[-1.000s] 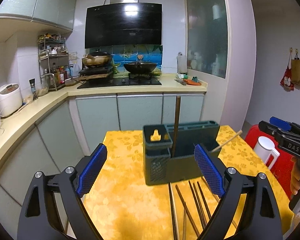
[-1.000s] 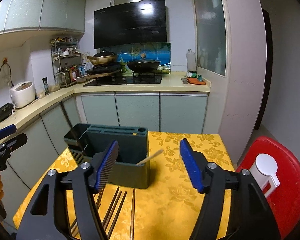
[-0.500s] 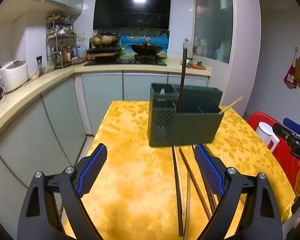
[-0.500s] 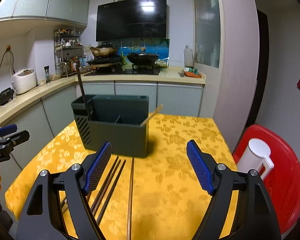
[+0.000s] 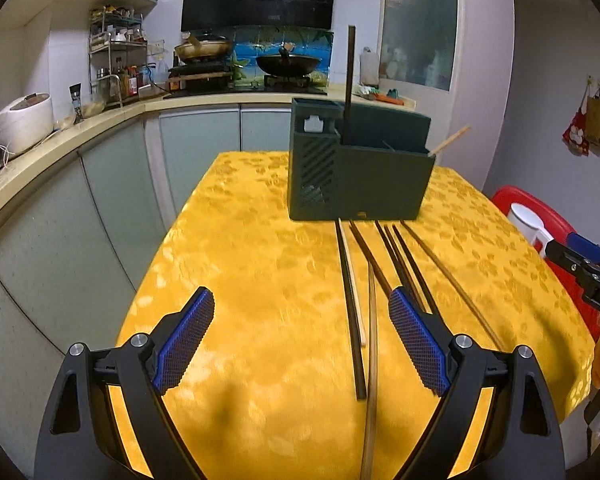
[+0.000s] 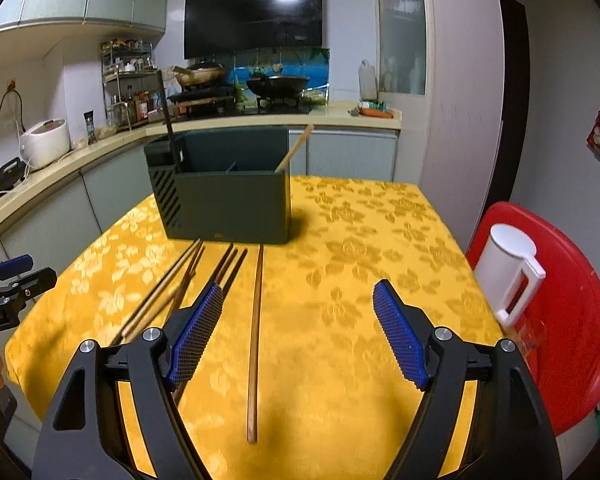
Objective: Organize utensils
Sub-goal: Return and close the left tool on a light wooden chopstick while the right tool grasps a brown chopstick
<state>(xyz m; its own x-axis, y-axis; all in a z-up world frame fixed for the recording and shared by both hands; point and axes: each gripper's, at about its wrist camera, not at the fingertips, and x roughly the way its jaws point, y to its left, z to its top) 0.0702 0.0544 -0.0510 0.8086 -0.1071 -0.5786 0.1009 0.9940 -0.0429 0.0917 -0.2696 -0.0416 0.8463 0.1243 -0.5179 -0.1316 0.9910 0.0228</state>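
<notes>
1. Loose chopsticks (image 5: 384, 264) lie side by side on the yellow-clothed desk (image 5: 260, 264), directly in front of the dark green utensil holder (image 5: 360, 176); one dark chopstick (image 5: 350, 80) stands upright in the holder and a pale one (image 6: 294, 148) leans out of its far compartment.
2. The left gripper (image 5: 300, 340) hangs released and empty, short of the holder, above the near ends of the chopsticks.
3. The right gripper (image 6: 298, 332) is likewise spread and empty, a single brown chopstick (image 6: 256, 340) running between its jaws on the cloth.
4. The sticks look light, stiff and thin, likely to roll or slip; a pinch near mid-length seems safest.
5. The brocade cloth looks smooth and glossy.
6. Behind the holder: a kitchen counter (image 5: 80, 128), stove with woks (image 5: 288, 64), range hood. Right of the holder, a white jug (image 6: 508, 276) sits on a red stool (image 6: 572, 320).
</notes>
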